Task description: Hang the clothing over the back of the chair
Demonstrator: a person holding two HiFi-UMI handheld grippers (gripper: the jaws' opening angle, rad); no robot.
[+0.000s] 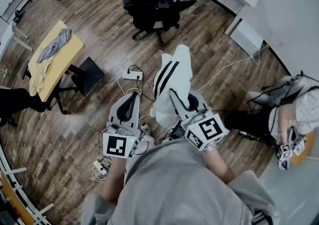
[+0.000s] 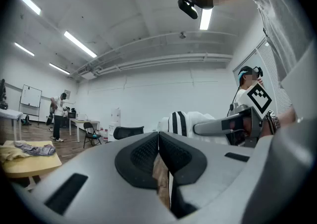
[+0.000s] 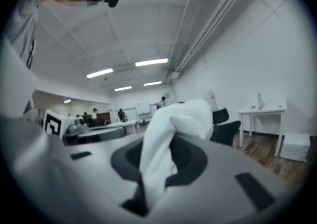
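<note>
- The right gripper has its jaws clamped on the soft white garment with black stripes. In the right gripper view the cloth is bunched between the dark pads and spills up over them.
- The left gripper is closed with nothing in it. In the left gripper view its two pads meet, and only the floor shows through the slit below.
- In the head view the garment stands up from the right gripper toward 12 o'clock, held in the air above the wooden floor. The rest hangs in folds toward 7 o'clock.
- The black office chair stands at 12 o'clock, well apart from the garment, so the hanging step is not yet begun.
- The garment looks light, limp and not fragile. It will likely sag, fold on itself and swing when carried, and it could slide off a smooth chair back if laid unevenly.
- A good second hold would likely be an outer edge or shoulder, away from the right gripper's bunch, so that the cloth spreads wide before draping.
- At 10 o'clock a yellow table bears a grey cloth, apart from the task.
</note>
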